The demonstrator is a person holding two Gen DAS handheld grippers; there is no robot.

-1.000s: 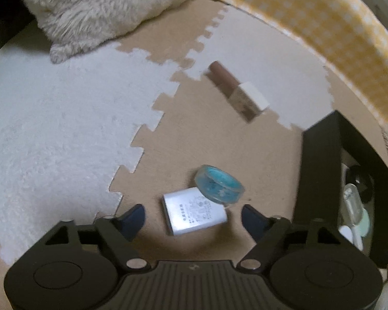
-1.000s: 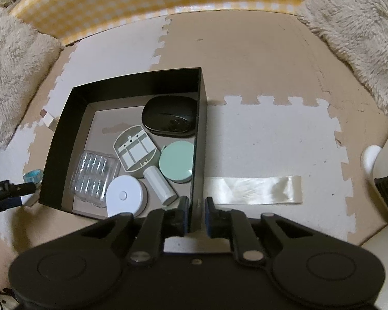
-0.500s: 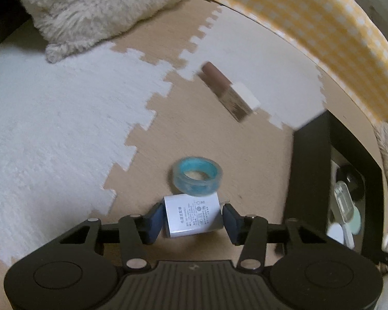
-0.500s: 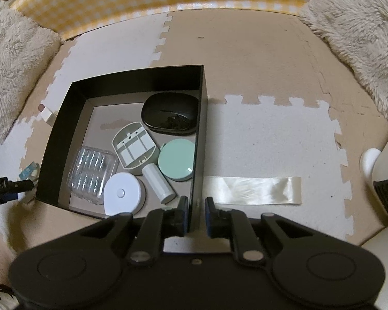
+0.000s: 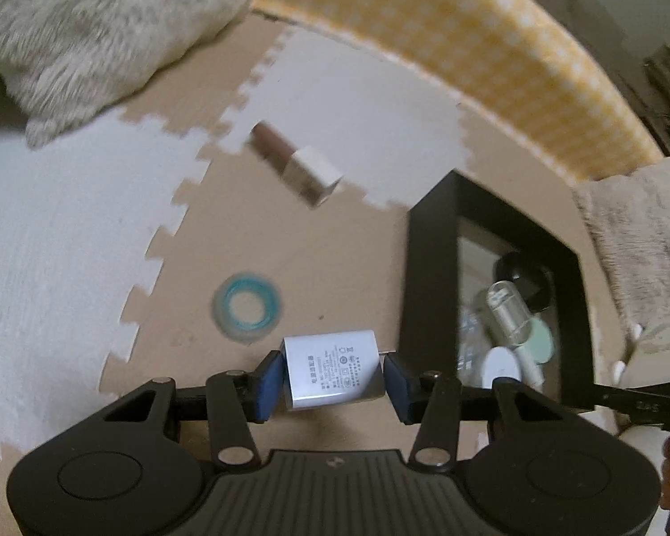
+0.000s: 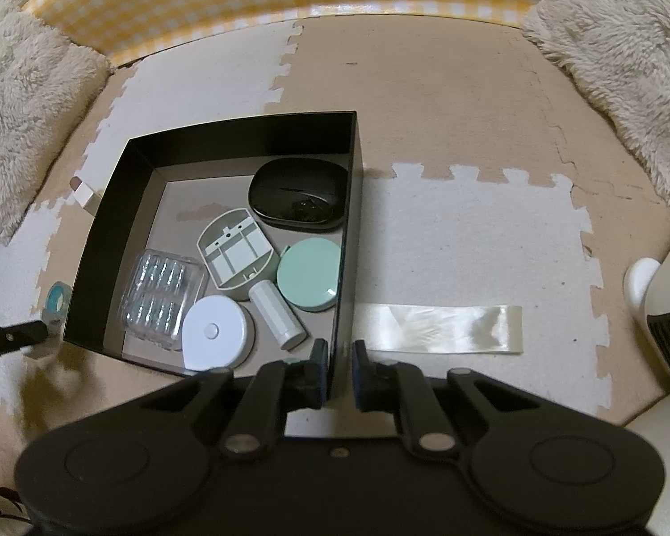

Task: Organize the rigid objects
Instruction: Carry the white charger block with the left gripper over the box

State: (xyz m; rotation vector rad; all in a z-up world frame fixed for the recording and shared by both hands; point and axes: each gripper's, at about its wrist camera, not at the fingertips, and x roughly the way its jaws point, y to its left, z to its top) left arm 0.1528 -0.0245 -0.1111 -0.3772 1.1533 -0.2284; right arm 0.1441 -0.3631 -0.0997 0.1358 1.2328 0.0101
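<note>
Foam puzzle-mat floor [image 5: 317, 263], beige and white tiles, yellow checked border behind. Since half a second ago the left tongs [image 5: 332, 377] have lifted the white charger [image 5: 332, 368] off the mat, pads pressed on both sides; blue tape roll [image 5: 248, 308] now lies clear, flat on the beige tile. Right tongs [image 6: 337, 368] stay narrow, pinching the black box [image 6: 111, 223] wall. Inside: black mouse [image 6: 297, 198], mint compact [image 6: 309, 274], white round case [image 6: 214, 332], white cylinder [image 6: 276, 315], clear blister tray [image 6: 163, 290], pale slotted holder [image 6: 234, 248]. Brown-and-white bottle [image 5: 295, 163] lies beyond the box.
</note>
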